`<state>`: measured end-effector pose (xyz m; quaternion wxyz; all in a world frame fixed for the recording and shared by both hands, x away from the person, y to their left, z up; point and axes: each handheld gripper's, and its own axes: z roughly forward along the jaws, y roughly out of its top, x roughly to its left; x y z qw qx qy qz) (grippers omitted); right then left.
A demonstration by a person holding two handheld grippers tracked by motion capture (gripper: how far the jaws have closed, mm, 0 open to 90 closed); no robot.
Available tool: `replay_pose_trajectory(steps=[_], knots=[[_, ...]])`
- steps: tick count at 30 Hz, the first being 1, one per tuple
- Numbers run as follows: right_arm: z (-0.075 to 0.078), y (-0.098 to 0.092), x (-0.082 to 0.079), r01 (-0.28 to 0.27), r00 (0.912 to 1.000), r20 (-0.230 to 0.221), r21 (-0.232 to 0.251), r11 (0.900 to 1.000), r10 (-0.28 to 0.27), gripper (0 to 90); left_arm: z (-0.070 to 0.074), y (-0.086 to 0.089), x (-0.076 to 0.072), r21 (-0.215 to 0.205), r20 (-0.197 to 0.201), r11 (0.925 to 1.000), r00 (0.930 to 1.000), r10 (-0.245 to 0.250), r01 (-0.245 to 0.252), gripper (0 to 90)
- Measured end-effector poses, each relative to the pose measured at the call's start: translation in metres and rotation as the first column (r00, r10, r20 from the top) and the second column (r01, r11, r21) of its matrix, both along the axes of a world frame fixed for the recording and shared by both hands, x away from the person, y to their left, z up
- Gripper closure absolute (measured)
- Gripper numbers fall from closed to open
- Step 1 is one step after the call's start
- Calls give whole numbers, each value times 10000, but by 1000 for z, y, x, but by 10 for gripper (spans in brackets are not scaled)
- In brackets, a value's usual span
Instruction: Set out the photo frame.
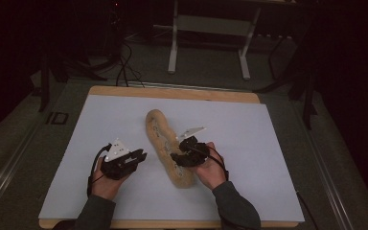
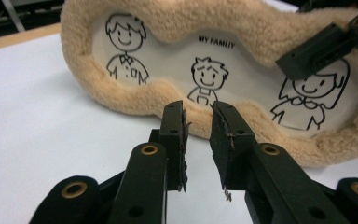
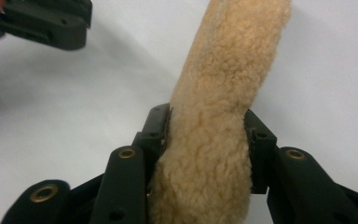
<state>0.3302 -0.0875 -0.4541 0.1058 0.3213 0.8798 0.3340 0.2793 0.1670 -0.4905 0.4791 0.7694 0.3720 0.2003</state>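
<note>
One long tan fleece-edged plush frame (image 1: 165, 146) with cartoon family drawings is lying mid-way on the white tabletop (image 1: 100, 120) — right gripper (image 3: 207, 126) is clamping its fuzzy rim; left gripper (image 2: 198, 122) is hovering just beside it, jaws slightly apart, holding nothing

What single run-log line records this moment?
right gripper: jaws clamp fuzzy frame | left gripper: empty, facing frame | surface: white board

You're in a dim lab or workroom, white-topped bench (image 1: 124, 124) on grey floor, loose cables (image 1: 124, 67), a metal stand (image 1: 211, 43) behind.
</note>
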Motion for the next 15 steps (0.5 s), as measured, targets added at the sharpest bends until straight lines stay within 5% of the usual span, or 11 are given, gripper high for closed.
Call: replay_pose_trajectory(steps=[15], knots=[[-1, -1, -5, -766, 9963, 378, -16, 9971, 766, 643, 2, 16, 2, -316, -33, 9981, 9986, 522, -522, 752]])
